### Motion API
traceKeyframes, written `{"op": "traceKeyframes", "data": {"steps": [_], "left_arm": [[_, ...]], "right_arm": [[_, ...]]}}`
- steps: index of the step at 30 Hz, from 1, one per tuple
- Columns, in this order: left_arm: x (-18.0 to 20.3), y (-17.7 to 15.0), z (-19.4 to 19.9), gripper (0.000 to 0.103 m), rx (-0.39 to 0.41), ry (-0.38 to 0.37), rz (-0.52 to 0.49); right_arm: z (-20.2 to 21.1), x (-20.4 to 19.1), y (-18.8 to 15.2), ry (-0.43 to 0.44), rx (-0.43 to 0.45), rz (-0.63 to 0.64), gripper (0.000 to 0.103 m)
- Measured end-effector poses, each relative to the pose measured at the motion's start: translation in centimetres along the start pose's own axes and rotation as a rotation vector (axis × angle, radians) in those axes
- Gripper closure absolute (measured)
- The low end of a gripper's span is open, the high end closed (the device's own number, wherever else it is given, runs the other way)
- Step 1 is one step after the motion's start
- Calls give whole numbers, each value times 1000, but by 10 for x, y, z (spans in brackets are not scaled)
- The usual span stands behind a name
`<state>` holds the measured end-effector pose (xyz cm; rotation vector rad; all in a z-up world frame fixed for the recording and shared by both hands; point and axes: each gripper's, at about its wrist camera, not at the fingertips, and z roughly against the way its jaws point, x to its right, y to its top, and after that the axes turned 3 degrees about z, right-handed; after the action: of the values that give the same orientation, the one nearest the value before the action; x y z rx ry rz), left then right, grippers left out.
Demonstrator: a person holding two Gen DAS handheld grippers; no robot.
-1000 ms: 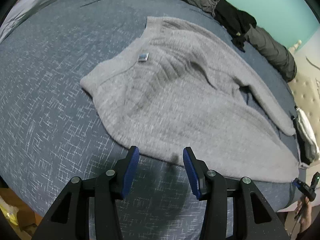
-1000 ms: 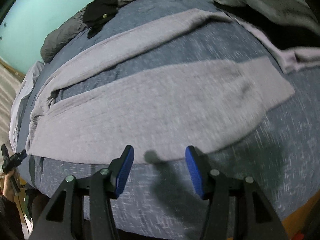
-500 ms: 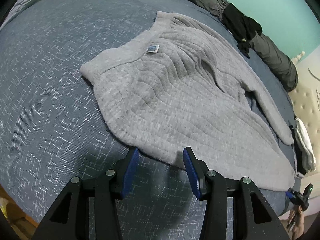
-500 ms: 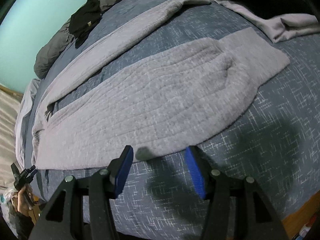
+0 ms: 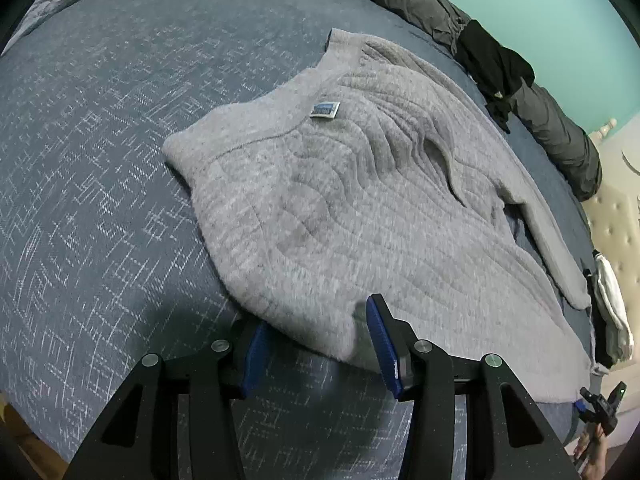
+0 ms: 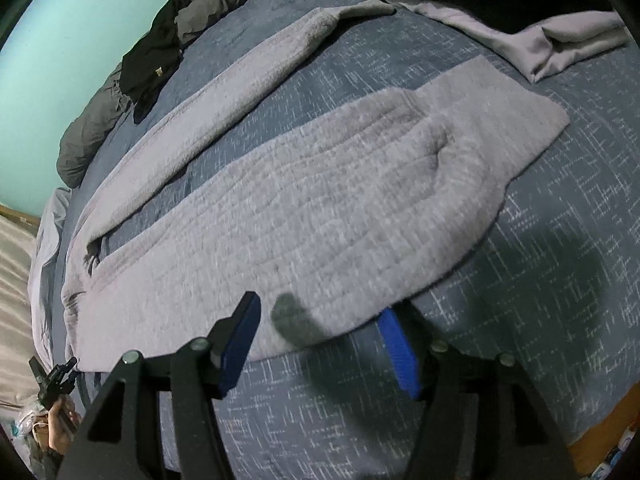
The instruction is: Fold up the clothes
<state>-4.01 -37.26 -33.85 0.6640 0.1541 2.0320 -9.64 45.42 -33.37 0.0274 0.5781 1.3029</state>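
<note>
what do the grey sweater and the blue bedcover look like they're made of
Grey sweater: likely a soft, fuzzy knit or fleece, matte, with stitched ridges and a hazy nap along its edges. Blue bedcover: seemingly flat woven fabric, matte, with fine white crosshatch flecks.

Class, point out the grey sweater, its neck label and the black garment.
grey sweater (image 5: 320, 216): left wrist view, chest panel.
neck label (image 5: 325, 110): left wrist view, label's centre.
black garment (image 6: 150, 56): right wrist view, its middle.
</note>
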Motion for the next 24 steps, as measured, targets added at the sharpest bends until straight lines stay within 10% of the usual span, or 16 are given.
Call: {"op": "traceKeyframes", "data": {"steps": [5, 12, 14, 24], "left_arm": [[2, 4, -3, 59, 8, 10, -21], [7, 11, -3, 96, 18, 16, -54], [9, 15, 2, 97, 28, 9, -61], [38, 43, 68, 99, 140, -41, -136]], "right_arm": [[0, 5, 0, 22, 13, -26, 45], [1, 2, 4, 13, 25, 19, 76], [2, -1, 6, 9, 27, 45, 93], [42, -24, 33, 46, 72, 136, 96]]}}
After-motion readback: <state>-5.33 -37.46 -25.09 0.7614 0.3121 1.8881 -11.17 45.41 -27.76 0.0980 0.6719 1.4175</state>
